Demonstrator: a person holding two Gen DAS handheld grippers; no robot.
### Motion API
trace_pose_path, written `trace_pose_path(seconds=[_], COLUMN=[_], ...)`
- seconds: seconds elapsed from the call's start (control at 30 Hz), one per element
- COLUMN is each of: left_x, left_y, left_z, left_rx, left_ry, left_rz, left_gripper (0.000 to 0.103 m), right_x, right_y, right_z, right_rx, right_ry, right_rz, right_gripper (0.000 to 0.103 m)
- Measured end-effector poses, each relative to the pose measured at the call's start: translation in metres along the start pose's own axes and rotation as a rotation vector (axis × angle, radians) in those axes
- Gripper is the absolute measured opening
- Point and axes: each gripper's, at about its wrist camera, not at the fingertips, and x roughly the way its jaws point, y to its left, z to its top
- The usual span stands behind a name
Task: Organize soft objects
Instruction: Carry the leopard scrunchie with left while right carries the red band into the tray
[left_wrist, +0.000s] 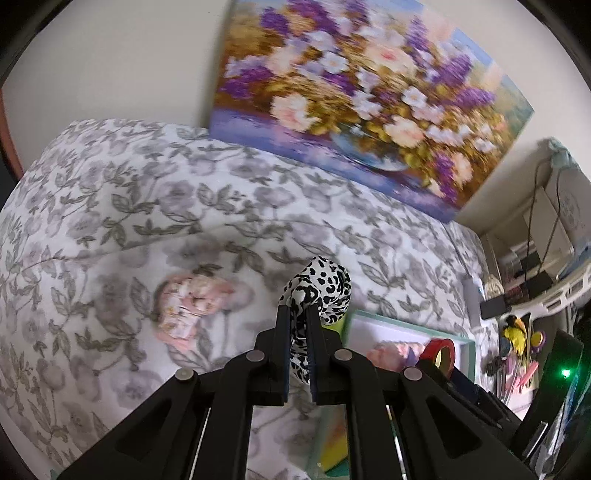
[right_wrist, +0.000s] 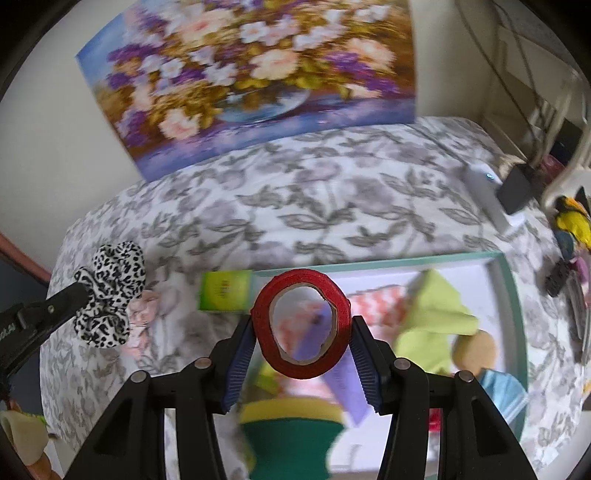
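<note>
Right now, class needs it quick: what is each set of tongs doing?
Left tongs: shut on the leopard-print scrunchie, held above the bed.
Right tongs: shut on the red tape roll, held over the tray.

Soft even daylight, no glare; motion blur throughout; fisheye bending, dark vignette at corners.

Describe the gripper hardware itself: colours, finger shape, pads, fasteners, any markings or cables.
Both are matte black plastic linkage grippers. The left gripper has flat, straight fingers and round silver pivot pins; seen from the right wrist view, its body carries small white lettering, too blurred to read. The right gripper has fingers lined with ribbed dark blue pads. No cables or sleeves visible.
</note>
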Motion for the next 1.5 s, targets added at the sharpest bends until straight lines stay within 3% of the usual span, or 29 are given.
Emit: trace_pose_path(seconds=[0.73,1.13,1.5], left_x=[0.029,0.064,0.069], left_y=[-0.149,-0.185,-0.186], left_z=[-0.060,-0.090,-0.089], left_rx=[0.295,0.392,0.381], left_ry=[0.074,0.141,0.150], left_rz=[-0.119,-0.099,-0.094], left_gripper=[0.008,0.008,0.008], right_x=[-0.006,0.006,0.008], right_y=[-0.148,-0.167,-0.165], right_z=[-0.015,-0.020,-0.019], right_rx=[0.223,0.249,0.246], right_ry=[0.031,0.059,0.061], right_rz=[-0.102,-0.099,-0.098], right_gripper=[0.055,0.055,0.055])
